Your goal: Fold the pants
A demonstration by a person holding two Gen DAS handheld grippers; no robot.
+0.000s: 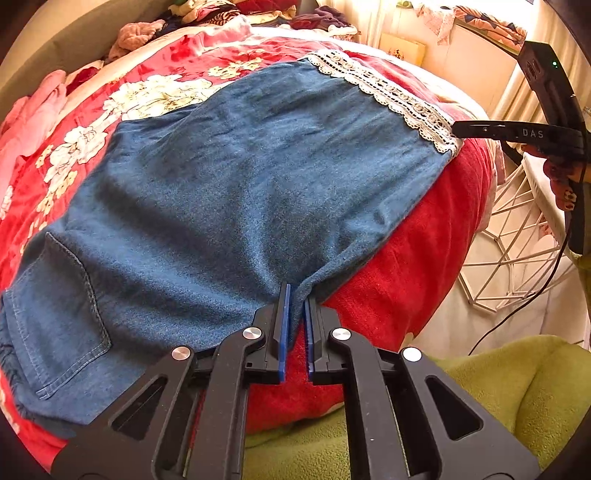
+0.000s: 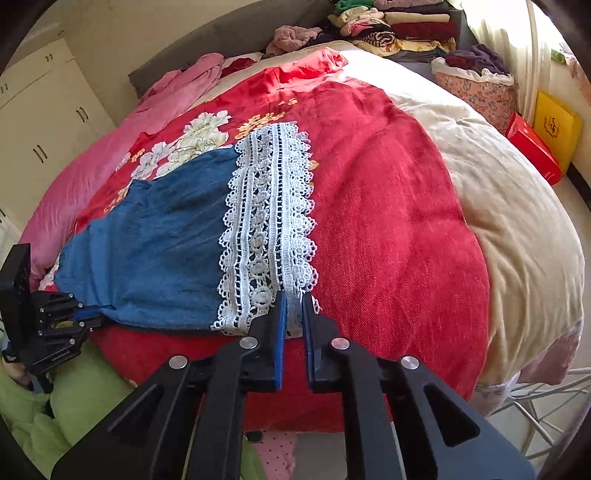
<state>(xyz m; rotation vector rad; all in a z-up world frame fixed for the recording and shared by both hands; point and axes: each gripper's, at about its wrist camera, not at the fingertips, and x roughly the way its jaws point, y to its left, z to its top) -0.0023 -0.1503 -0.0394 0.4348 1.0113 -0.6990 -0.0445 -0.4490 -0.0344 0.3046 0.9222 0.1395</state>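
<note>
Blue denim pants (image 1: 236,177) with a white lace hem (image 1: 388,92) lie flat on a red flowered bedspread (image 1: 406,258). A back pocket (image 1: 55,317) shows at the left. My left gripper (image 1: 297,295) is shut on the near edge of the denim at the crotch. My right gripper (image 2: 294,300) is shut on the near corner of the lace hem (image 2: 269,221). The right gripper shows in the left wrist view (image 1: 465,130) at the hem corner. The left gripper shows in the right wrist view (image 2: 86,314) on the denim (image 2: 155,251).
The red bedspread (image 2: 388,221) covers a cream quilt (image 2: 517,221). Piles of folded clothes (image 2: 399,26) lie at the bed's far end. A pink blanket (image 2: 110,140) lies at the left. A white wire basket (image 1: 517,258) stands beside the bed. Green fabric (image 1: 498,387) lies near me.
</note>
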